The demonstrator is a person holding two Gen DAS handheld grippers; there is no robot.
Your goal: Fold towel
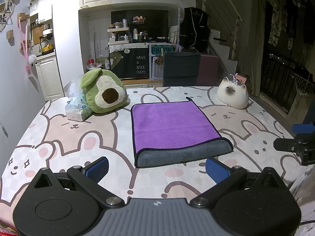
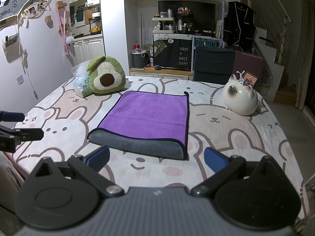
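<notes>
Closest to the lens in the left wrist view, the left gripper [image 1: 156, 170] hangs over the near edge of the table [image 1: 59, 137] with its blue-padded fingers [image 1: 98, 168] spread wide and nothing between them. Just beyond the fingertips lies the towel [image 1: 173, 127] — folded once, purple face up, with the grey underside showing along the rounded fold that faces the near edge. A small dark loop sticks out at its far right corner. It sits roughly in the middle of the table, flat on a tablecloth printed with pink and white bunnies.

From the right wrist view, the right gripper [image 2: 156, 160] is likewise wide open and holds nothing, poised above the near edge with the towel [image 2: 149, 116] just ahead and clear of both pads. Each gripper appears at the side of the other's view: the right one [image 1: 295, 137] at the right edge of the left camera, the left one [image 2: 17, 125] at the left edge of the right camera.

Toward the far left corner an avocado plush [image 1: 102, 93] leans beside a clear plastic packet [image 1: 78, 110], the two touching. Near the far right corner sits a white cat figurine [image 1: 233, 94], well apart from the towel. Behind the far edge stands a dark chair [image 1: 181, 68] — and past it, a shelf with a "HAVE A NICE DAY!" cloth.
</notes>
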